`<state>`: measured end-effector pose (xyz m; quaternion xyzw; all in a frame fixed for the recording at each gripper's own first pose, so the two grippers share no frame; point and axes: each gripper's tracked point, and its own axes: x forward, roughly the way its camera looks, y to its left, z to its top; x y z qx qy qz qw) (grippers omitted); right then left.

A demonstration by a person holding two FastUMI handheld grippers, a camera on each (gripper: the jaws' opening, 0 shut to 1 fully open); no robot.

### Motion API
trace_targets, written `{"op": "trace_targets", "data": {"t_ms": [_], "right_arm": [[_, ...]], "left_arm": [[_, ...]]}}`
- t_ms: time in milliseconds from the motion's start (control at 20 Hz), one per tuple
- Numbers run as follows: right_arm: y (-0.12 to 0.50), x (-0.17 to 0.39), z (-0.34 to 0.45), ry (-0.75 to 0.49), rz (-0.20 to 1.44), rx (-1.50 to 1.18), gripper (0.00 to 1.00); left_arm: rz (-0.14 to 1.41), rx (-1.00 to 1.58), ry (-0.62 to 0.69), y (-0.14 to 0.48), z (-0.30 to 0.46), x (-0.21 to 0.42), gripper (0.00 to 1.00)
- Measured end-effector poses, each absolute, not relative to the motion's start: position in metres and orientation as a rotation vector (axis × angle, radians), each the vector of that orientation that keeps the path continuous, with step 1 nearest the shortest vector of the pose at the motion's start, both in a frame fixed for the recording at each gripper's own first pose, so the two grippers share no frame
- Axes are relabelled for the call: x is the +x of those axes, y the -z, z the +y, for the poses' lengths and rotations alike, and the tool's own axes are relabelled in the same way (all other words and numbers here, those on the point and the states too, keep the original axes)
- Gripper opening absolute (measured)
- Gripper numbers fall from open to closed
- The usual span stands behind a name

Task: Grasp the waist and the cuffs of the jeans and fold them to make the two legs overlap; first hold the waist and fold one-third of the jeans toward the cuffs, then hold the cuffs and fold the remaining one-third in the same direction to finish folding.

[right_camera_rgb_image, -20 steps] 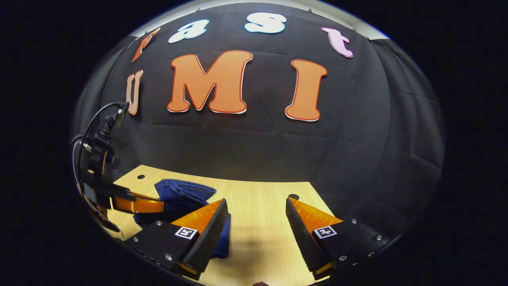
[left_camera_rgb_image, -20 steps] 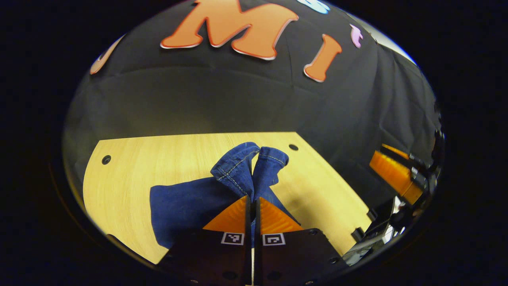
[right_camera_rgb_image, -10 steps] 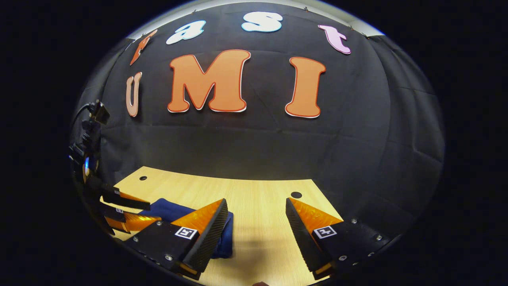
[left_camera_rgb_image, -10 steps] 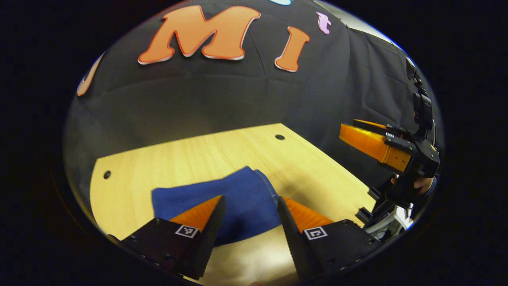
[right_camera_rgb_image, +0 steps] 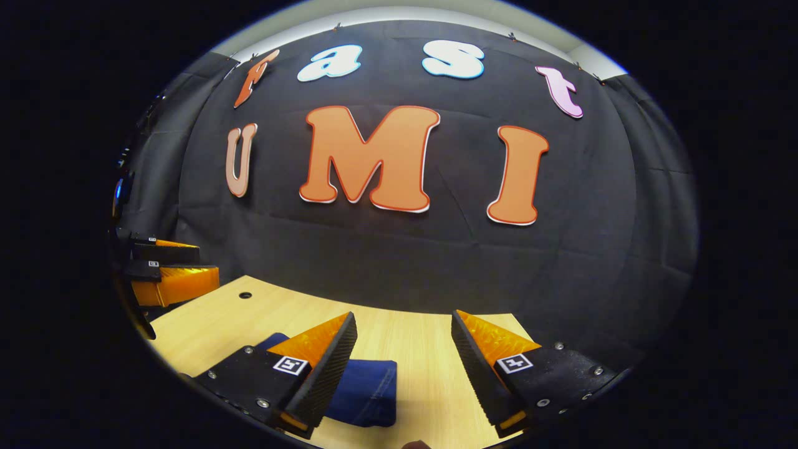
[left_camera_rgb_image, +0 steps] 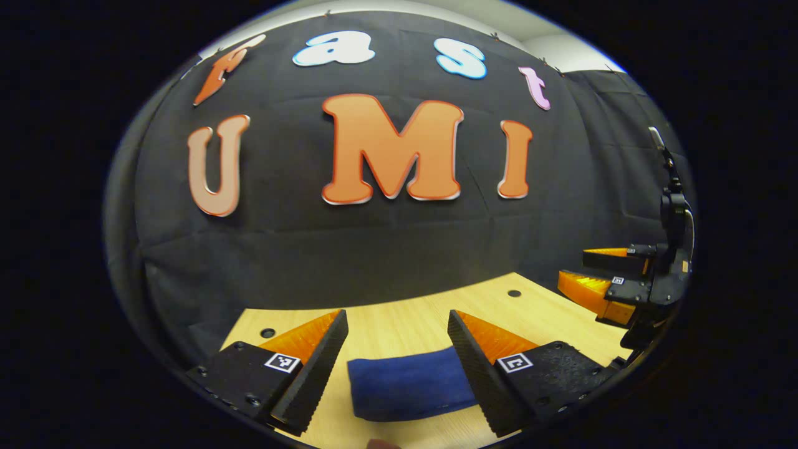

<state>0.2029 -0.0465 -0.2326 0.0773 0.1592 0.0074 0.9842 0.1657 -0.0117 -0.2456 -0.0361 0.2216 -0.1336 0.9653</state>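
The dark blue jeans [left_camera_rgb_image: 408,385] lie folded into a compact flat bundle on the light wooden table [left_camera_rgb_image: 399,327]. My left gripper [left_camera_rgb_image: 396,337] hovers open above them, fingers wide apart with nothing between. In the right gripper view the jeans [right_camera_rgb_image: 365,394] lie low and left, partly hidden behind one finger. My right gripper [right_camera_rgb_image: 404,340] is open too, over bare wood to the bundle's right. Each gripper also appears from the other's camera: the right gripper [left_camera_rgb_image: 614,280] at the far right edge, the left gripper [right_camera_rgb_image: 168,271] at the far left edge, both lifted off the table.
The table has small round holes [left_camera_rgb_image: 514,292] near its back corners, another hole [right_camera_rgb_image: 245,294] at the left. Black cloth wall [left_camera_rgb_image: 374,249] hangs close behind the table's far edge.
My left gripper let go of the jeans' cuffs, opened and drew up and back; the jeans now lie flat and folded. The right gripper stayed open and lifted slightly.
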Motion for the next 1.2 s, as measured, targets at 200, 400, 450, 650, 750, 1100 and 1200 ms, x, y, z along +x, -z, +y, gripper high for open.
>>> {"op": "trace_targets", "data": {"t_ms": [200,400,450,650,750,1100,1200], "right_arm": [[0.197,0.208,-0.04,0.003,0.204,0.096,0.96],[0.153,0.2,-0.036,0.01,0.101,0.011,0.96],[0.142,0.197,-0.037,0.014,0.081,-0.003,0.96],[0.111,0.184,-0.035,0.016,0.029,-0.003,0.96],[0.107,0.181,-0.032,0.014,0.024,0.013,0.96],[0.118,0.179,-0.023,0.008,0.043,0.05,0.96],[0.124,0.179,-0.018,-0.006,0.054,0.065,0.94]], "left_arm": [[0.346,-0.101,0.162,0.208,0.04,0.161,0.99],[0.255,-0.099,0.104,0.186,0.055,0.158,0.98],[0.225,-0.111,0.103,0.176,0.055,0.159,0.98],[0.164,-0.118,0.116,0.162,0.048,0.159,0.96],[0.142,-0.125,0.121,0.155,0.045,0.158,0.96],[0.123,-0.125,0.118,0.145,0.032,0.153,0.98],[0.126,-0.105,0.105,0.145,0.03,0.153,0.98]]}}
